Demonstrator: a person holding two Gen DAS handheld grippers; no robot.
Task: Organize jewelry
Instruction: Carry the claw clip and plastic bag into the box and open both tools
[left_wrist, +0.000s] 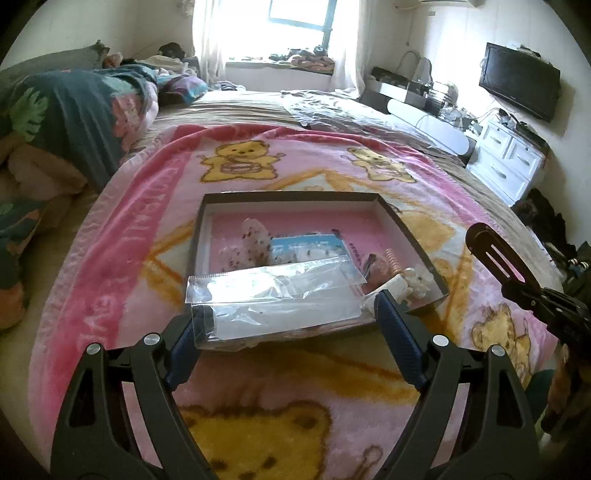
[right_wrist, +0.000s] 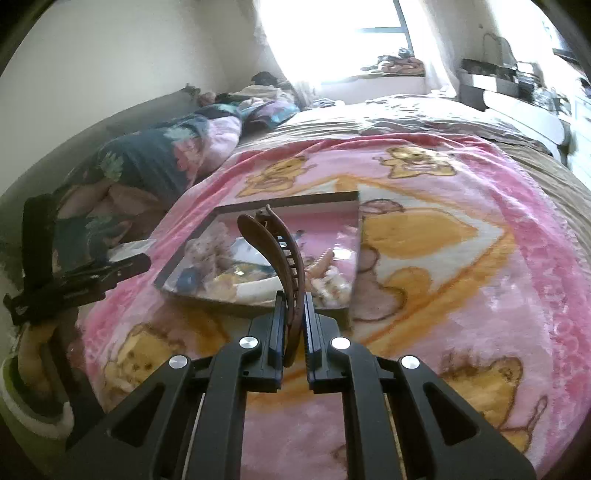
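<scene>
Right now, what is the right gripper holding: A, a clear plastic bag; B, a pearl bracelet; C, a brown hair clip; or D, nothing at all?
C: the right gripper has its jaws shut on a curved brown hair clip that sticks up over the box.

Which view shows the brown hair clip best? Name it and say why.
The right wrist view: the brown hair clip stands centred, pinched between the right gripper's jaws, teeth visible. The left wrist view shows only that gripper side-on at the edge, with no clip discernible.
</scene>
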